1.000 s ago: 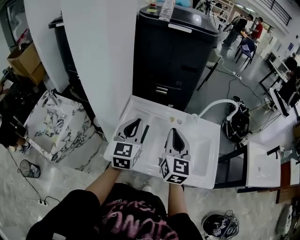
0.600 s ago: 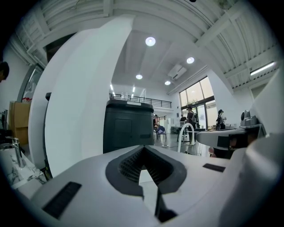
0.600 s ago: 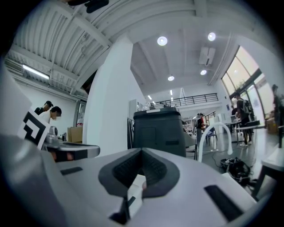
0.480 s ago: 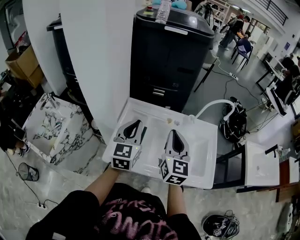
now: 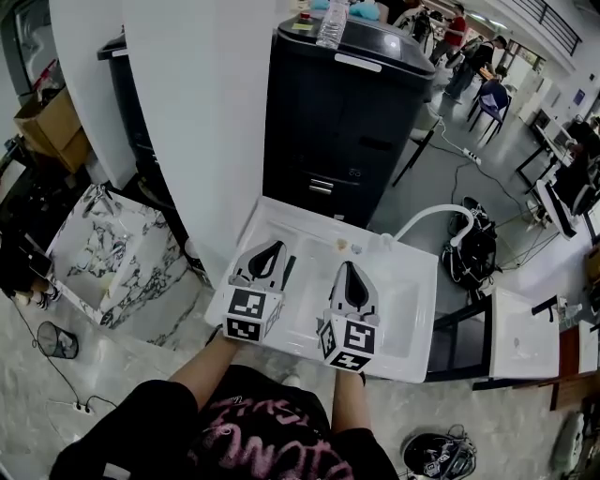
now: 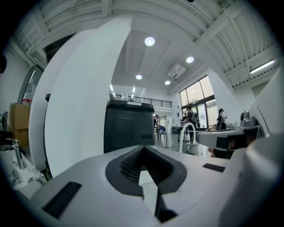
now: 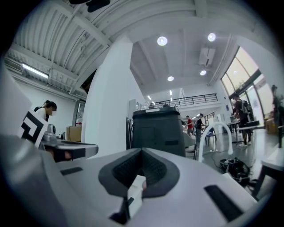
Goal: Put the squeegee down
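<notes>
In the head view both grippers hover over a white sink [image 5: 412, 281]. My left gripper [image 5: 267, 248] is shut, and a thin dark strip [image 5: 286, 272], probably the squeegee, lies in the basin just beside its right side. I cannot tell whether the two touch. My right gripper [image 5: 350, 267] is shut a little further right with nothing in it. In the left gripper view the jaws [image 6: 143, 147] meet with nothing between them. The right gripper view shows its jaws [image 7: 142, 151] closed too, with only white sink surface below.
A white curved faucet [image 5: 433, 211] rises at the sink's back right, and small bits [image 5: 349, 247] lie by its back rim. A black cabinet [image 5: 347, 112] with a bottle [image 5: 330, 21] on top stands behind. A white pillar [image 5: 197, 122] and a marble basin [image 5: 103, 248] are at left.
Both grippers stay shut in the same place over the sink. Only the head camera has shifted slightly.
</notes>
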A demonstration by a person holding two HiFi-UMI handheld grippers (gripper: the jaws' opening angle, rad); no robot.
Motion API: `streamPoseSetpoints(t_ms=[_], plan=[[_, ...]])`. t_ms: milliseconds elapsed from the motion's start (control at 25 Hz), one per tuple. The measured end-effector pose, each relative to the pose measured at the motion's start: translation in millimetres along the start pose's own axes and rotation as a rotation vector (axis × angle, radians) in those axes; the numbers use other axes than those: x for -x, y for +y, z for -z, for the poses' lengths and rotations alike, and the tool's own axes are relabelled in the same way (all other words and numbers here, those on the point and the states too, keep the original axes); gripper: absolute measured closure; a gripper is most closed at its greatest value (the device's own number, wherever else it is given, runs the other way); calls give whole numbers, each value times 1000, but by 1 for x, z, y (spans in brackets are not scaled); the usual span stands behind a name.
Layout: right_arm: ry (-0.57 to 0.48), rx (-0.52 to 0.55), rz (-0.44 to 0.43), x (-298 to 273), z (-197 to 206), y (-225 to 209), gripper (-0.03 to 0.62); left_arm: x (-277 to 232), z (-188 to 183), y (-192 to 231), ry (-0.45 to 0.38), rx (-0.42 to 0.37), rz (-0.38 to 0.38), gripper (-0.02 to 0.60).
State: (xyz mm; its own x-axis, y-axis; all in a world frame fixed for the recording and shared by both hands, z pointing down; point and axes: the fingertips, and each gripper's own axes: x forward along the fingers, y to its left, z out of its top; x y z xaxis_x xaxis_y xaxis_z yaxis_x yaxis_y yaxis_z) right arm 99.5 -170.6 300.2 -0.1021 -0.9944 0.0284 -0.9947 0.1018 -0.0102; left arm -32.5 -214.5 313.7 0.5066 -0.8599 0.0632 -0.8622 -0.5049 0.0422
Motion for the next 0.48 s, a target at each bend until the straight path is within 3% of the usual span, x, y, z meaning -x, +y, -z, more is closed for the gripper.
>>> streamPoseSetpoints(t_ms=[480], plan=[[-7, 6, -6, -15, -3, -7, 574, -15, -4, 3, -4, -4, -5, 572]])
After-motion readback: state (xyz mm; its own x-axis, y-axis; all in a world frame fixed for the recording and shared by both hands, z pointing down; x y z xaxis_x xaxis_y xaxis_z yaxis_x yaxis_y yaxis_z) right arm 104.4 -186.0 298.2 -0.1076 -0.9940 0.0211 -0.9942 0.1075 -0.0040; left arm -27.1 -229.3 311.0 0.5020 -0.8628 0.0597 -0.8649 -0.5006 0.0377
